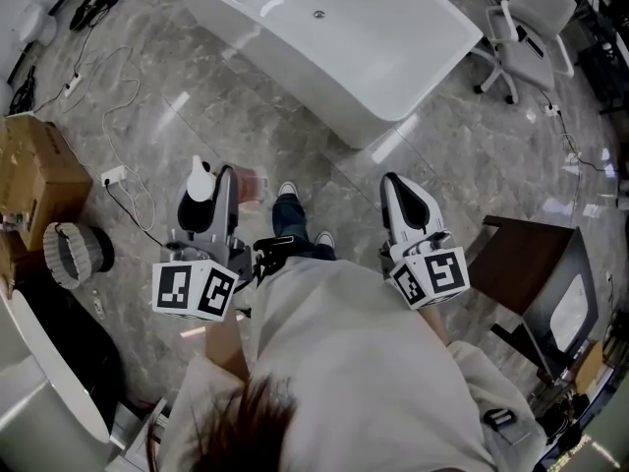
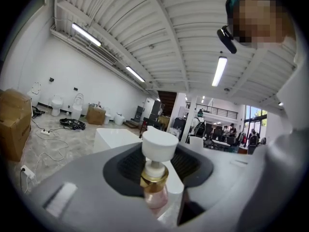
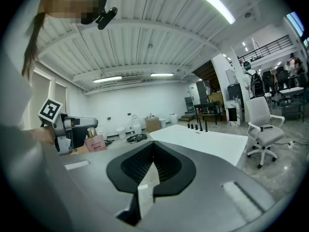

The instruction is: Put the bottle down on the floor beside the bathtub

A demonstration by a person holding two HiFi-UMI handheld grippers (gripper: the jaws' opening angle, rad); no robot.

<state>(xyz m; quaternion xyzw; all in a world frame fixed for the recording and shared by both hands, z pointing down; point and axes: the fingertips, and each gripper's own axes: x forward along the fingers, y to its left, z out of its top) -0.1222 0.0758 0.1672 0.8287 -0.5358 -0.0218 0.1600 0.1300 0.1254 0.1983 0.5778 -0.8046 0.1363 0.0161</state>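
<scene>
Cardboard box [image 1: 37, 170] at 9 o'clock. Left gripper [image 2: 157, 168] clenched on pink bottle [image 1: 200, 185], white pump cap up, held above floor at 7 o'clock from bathtub [image 1: 393, 57], well apart from it. Right gripper [image 3: 153, 149] at 3 o'clock of left, jaws pressed together, nothing between. Office chair [image 1: 529, 23] at 2 o'clock.

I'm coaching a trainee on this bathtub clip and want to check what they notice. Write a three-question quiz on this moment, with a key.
1. True or false: the right claw holds the bottle.
2. The bottle's pump cap is: A white, B black, C gold.
3. Fill in: the left claw is shut on the ____.
Key: 1 false; 2 A; 3 bottle.
</scene>
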